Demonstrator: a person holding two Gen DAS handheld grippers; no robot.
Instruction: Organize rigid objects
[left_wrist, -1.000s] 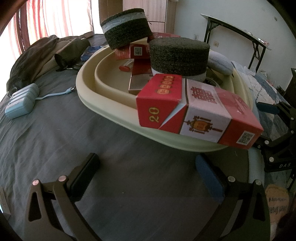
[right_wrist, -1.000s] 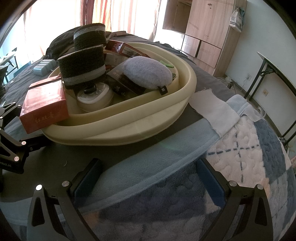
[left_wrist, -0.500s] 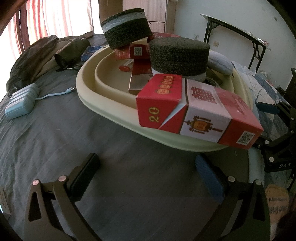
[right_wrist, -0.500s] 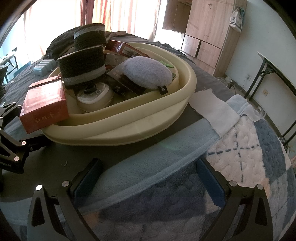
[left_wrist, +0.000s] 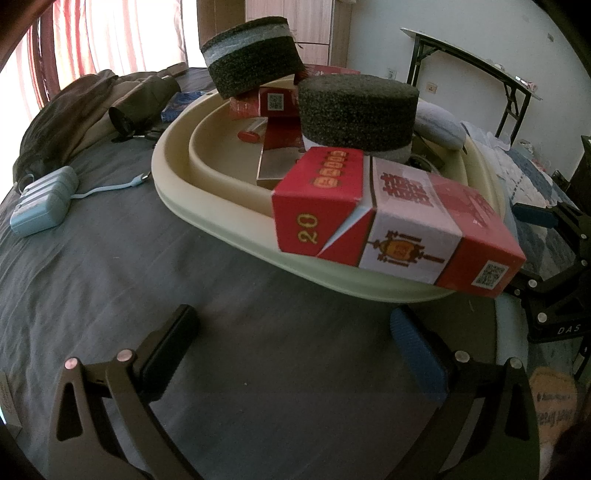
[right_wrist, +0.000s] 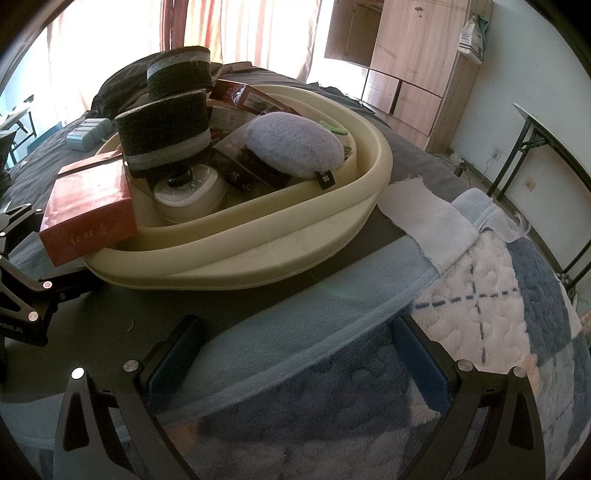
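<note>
Red carton (left_wrist: 399, 218) is lying across the cream basin's (left_wrist: 221, 218) near rim on the bed; left tool (left_wrist: 295, 343) and right tool (right_wrist: 295, 350) are hovering nearby, fingers apart, empty.

My left hand-held gripper (left_wrist: 291, 349) hangs wide open over the grey bed (left_wrist: 110, 266); ahead, a red box (left_wrist: 391, 225) rests, seemingly tilted, on the cream basin's (left_wrist: 221, 218) rim.
</note>
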